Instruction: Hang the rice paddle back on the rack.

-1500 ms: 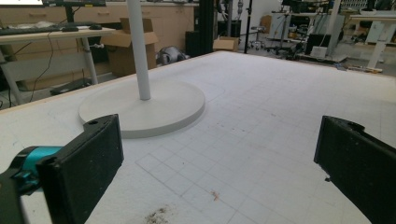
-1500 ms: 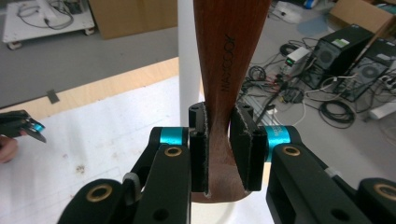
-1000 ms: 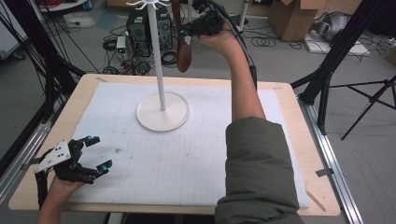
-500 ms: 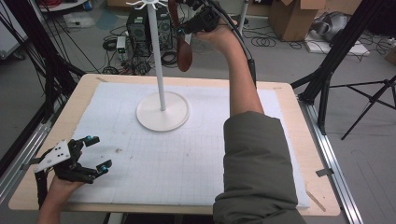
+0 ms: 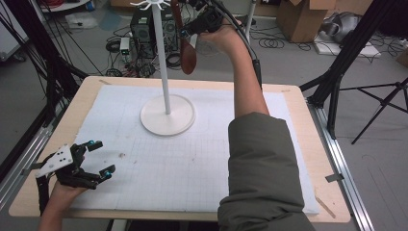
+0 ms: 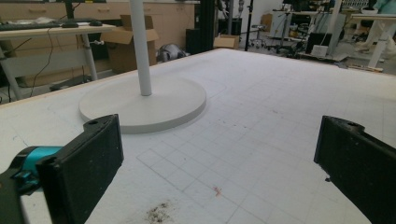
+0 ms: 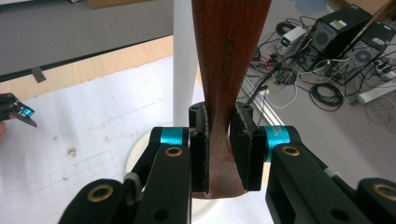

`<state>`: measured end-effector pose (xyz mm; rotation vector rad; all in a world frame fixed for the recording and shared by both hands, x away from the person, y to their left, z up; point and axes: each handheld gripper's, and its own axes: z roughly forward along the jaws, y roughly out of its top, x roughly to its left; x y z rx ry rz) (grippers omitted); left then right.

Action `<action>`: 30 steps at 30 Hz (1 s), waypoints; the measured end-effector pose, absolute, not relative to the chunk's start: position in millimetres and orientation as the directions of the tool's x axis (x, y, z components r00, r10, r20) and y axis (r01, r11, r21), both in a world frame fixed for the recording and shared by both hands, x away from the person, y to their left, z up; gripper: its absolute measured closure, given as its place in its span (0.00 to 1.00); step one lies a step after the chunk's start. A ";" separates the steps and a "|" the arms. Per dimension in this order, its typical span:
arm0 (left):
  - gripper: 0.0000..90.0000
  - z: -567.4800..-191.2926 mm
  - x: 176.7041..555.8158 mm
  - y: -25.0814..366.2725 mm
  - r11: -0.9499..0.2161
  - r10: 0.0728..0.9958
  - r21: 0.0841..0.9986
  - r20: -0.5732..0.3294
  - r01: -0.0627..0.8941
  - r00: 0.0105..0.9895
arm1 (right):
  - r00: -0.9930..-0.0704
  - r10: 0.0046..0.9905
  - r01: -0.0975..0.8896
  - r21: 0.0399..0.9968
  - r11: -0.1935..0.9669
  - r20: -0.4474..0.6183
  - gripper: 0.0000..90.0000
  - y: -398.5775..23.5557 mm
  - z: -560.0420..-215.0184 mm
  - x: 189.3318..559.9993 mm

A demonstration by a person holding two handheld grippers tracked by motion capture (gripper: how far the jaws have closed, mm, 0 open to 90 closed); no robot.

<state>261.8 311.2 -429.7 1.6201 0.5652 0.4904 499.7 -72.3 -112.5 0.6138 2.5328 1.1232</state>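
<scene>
White gridded mat (image 5: 192, 163), wooden table (image 5: 298, 96), cluttered workshop floor

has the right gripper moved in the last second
Barely, if at all. The right gripper, shut on the brown wooden spatula, sits just right of the white stand pole as before.

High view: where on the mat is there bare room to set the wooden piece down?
The white mat lies bare between the stand's round base and the near edge, from the left tool across to the sleeve. It is also bare left of the base. Crowded: around the pole, where the right tool holds the wooden piece.
</scene>
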 end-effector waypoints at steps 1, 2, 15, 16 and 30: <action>0.02 -429.8 261.9 311.5 -0.092 0.616 0.992 -0.008 0.082 0.787 | -0.863 0.495 0.259 0.754 0.603 -0.100 0.87 -72.3 -112.8 500.0; 0.02 -429.8 261.9 311.5 -0.092 0.616 0.992 -0.008 0.082 0.787 | -0.863 0.495 0.259 0.754 0.603 -0.100 0.87 -72.3 -112.8 500.0; 0.02 -430.1 262.0 312.1 -0.091 0.618 0.992 -0.008 0.082 0.786 | -0.866 0.489 0.248 0.759 0.601 -0.104 0.86 -70.5 -114.4 500.5; 0.02 -430.0 262.0 312.0 -0.090 0.617 0.993 -0.008 0.081 0.787 | -0.866 0.489 0.250 0.759 0.601 -0.103 0.86 -70.6 -114.5 500.6; 0.02 -429.0 261.2 311.3 -0.087 0.614 0.993 -0.006 0.076 0.789 | -0.864 0.496 0.246 0.782 0.573 -0.092 0.61 -79.2 -117.7 493.9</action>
